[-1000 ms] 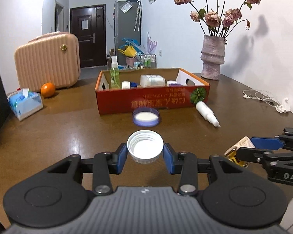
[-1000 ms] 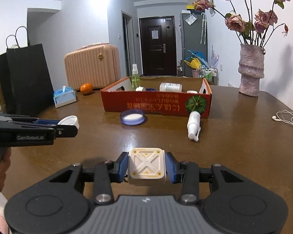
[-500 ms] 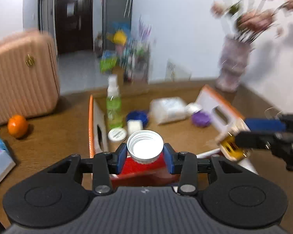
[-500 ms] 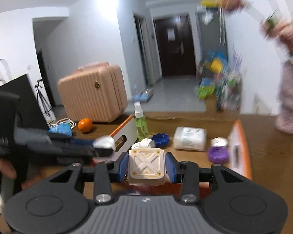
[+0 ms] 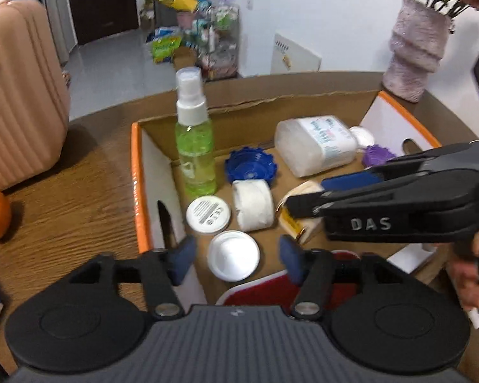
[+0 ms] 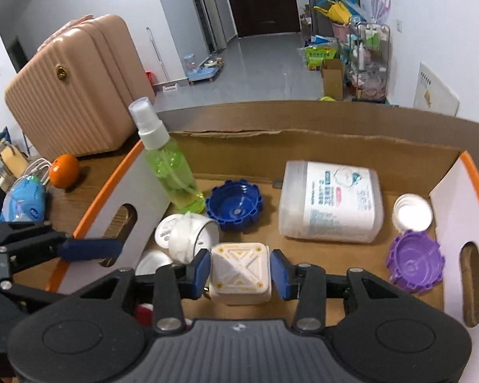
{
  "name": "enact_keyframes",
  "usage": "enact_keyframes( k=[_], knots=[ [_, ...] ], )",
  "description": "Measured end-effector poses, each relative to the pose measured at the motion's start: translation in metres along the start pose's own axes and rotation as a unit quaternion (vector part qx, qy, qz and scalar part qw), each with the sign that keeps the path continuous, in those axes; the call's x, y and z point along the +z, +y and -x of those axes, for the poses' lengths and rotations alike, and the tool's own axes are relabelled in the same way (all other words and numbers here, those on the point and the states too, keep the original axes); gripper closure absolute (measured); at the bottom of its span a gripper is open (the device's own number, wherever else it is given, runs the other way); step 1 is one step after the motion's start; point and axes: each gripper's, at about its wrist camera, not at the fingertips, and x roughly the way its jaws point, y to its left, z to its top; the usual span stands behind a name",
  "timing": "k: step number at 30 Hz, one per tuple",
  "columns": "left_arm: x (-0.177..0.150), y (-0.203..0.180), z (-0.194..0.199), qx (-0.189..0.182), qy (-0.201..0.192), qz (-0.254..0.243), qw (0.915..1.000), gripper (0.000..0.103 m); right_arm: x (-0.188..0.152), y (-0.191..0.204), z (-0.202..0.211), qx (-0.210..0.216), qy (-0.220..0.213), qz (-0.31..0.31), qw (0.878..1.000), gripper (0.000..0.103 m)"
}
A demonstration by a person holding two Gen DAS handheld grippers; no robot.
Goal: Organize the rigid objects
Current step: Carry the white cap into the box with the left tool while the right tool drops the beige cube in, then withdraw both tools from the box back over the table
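Now cap (image 5: 233,255) between gripper (image 5: 235,259) (opening)

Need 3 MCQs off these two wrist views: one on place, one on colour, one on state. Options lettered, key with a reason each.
1. Where does the green spray bottle stand?
A. In the cardboard box, by its left wall
B. On the table beside the orange
C. Lying flat outside the box

2. What colour is the notched cap near the box's right wall?
A. Red
B. Purple
C. Yellow

3. What is between the right gripper's pads?
A. Nothing
B. A white lid
C. A cream square block

Key: 1 A, it stands upright inside the box in the left corner. 2 B, it is purple; the blue one lies by the bottle. 3 C, the block fills the gap between the blue pads.
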Motion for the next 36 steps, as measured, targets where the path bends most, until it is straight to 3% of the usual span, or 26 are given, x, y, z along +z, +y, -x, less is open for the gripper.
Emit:
enact_keyframes(
  k=[5,7,11,13,17,23,30,36],
  knots=[
    [-0.002,-0.005,0.01,0.016,-0.011,-0.003,0.9998,0.038,0.009,-0.004,0.025,-0.011,-0.025,0.001,1.0,0.058],
    [-0.001,-0.004,0.026,0.022,-0.019,0.004,0.9996,0.038,0.011,-0.006,0.047,-0.012,-0.041,0.008,0.999,0.048],
    [-0.008,-0.005,0.073,0.044,-0.066,0.014,0.9967,0.033,-0.006,-0.015,0.106,-0.038,-0.079,0.03,0.996,0.042],
    [-0.019,-0.009,0.102,0.067,-0.101,0.02,0.9924,0.023,-0.019,-0.022,0.136,-0.056,-0.096,0.039,0.993,0.041],
    [-0.052,-0.02,0.158,0.107,-0.178,0.036,0.9776,0.018,-0.052,-0.035,0.196,-0.091,-0.139,0.044,0.985,0.031],
    [-0.096,-0.046,0.214,0.108,-0.233,0.064,0.9644,0.013,-0.106,-0.025,0.254,-0.112,-0.215,0.047,0.969,0.022],
    [-0.149,-0.083,0.246,0.113,-0.285,0.048,0.9508,0.009,-0.169,0.0,0.284,-0.103,-0.262,0.056,0.958,0.018],
    [-0.225,-0.112,0.259,0.09,-0.296,0.055,0.9492,0.004,-0.258,0.021,0.301,-0.083,-0.303,0.058,0.948,0.014]
  ],
)
